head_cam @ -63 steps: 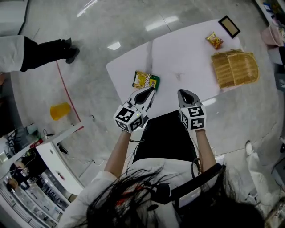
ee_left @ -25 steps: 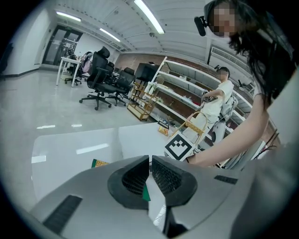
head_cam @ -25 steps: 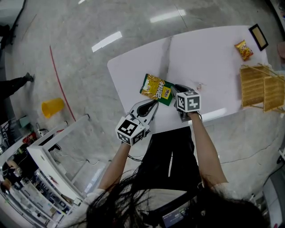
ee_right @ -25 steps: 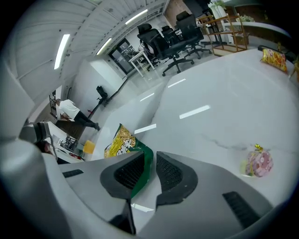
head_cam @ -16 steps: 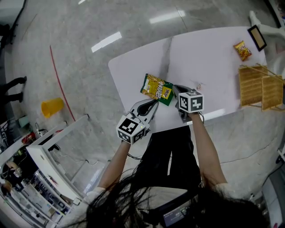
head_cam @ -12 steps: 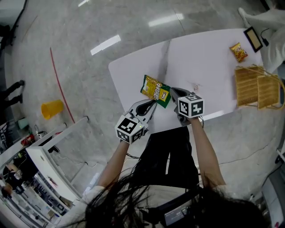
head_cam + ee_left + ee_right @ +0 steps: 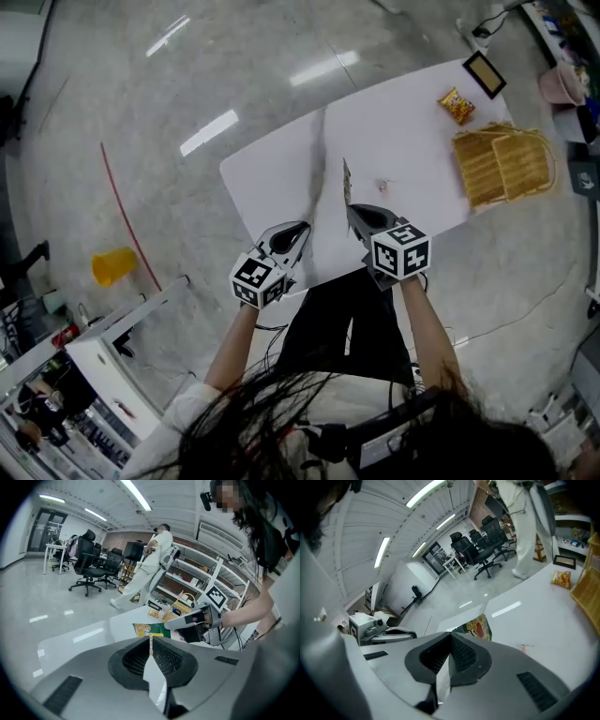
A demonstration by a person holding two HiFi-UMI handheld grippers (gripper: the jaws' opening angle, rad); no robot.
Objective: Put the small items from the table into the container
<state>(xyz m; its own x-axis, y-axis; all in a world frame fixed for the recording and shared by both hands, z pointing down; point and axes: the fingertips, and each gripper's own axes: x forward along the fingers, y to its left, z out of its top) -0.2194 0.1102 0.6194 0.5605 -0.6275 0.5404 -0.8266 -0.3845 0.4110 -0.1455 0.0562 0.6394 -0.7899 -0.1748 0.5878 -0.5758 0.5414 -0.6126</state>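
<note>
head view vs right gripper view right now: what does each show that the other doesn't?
Head view only: the yellow cup on the floor and a red floor line.

Right gripper view only: office chairs, a person in white standing past the table, and ceiling lights.

Both: the right claw shut on the snack bag, held above the white table, plus the small orange packet, the black frame and the wicker basket.
</note>
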